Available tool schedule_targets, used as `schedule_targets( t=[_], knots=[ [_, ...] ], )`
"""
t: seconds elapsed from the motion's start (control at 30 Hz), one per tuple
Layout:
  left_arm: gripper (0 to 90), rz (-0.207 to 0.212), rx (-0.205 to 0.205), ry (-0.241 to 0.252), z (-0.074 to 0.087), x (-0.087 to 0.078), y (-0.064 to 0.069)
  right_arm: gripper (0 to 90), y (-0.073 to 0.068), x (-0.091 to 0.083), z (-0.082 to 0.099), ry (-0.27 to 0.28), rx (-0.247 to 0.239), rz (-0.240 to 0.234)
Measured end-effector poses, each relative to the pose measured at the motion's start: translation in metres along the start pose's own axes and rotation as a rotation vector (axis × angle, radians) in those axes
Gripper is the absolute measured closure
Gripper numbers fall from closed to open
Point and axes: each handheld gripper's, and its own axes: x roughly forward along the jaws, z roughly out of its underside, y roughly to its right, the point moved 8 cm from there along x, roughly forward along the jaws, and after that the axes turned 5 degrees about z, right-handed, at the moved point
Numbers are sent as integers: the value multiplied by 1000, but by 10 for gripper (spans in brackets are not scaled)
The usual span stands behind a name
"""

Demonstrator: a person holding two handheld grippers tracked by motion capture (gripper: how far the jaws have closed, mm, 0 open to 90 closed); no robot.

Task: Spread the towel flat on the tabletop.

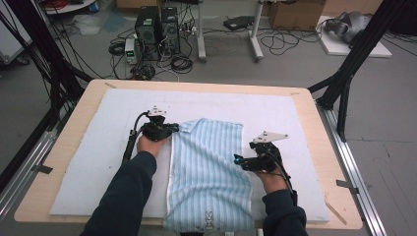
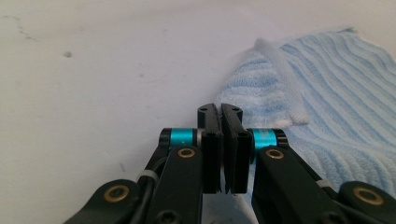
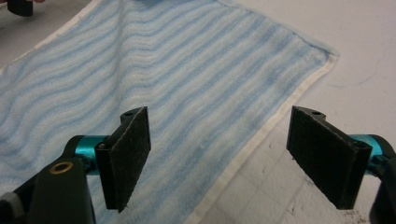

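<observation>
A light blue striped towel [image 1: 206,167] with a white hem lies flat on the white mat [image 1: 93,147], its near end with a small rabbit logo [image 1: 209,219] reaching the table's front edge. My left gripper [image 1: 172,128] is at the towel's far left corner, jaws shut. In the left gripper view the towel [image 2: 336,93] bunches up just beyond my left gripper [image 2: 219,112], and no cloth shows between the pads. My right gripper [image 1: 241,160] hovers open at the towel's right edge. In the right gripper view my right gripper [image 3: 219,114] straddles the hem of the towel [image 3: 187,60].
The mat covers most of a wooden table [image 1: 305,98]. Black frame posts [image 1: 344,83] stand at the table's far corners. Computer towers [image 1: 157,29] and cables sit on the floor beyond. A tip of the other gripper [image 3: 18,7] shows past the towel.
</observation>
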Motion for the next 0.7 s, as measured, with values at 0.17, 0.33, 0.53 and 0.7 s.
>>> schedule_targets(
  t=[0.17,0.33,0.53,0.7],
  knots=[
    [806,-44,-1,-23,8,1,-9,210,-2,5,-4,-5,-3,-7],
    [538,-14,32,75,-7,-5,0,210,-2,6,-3,-11,-3,-5],
    [548,100,164,88,-12,3,27,210,-4,6,-3,-13,-7,-4],
    [468,62,218,48,-11,18,35,210,-5,3,-4,-1,-16,-12]
  ],
)
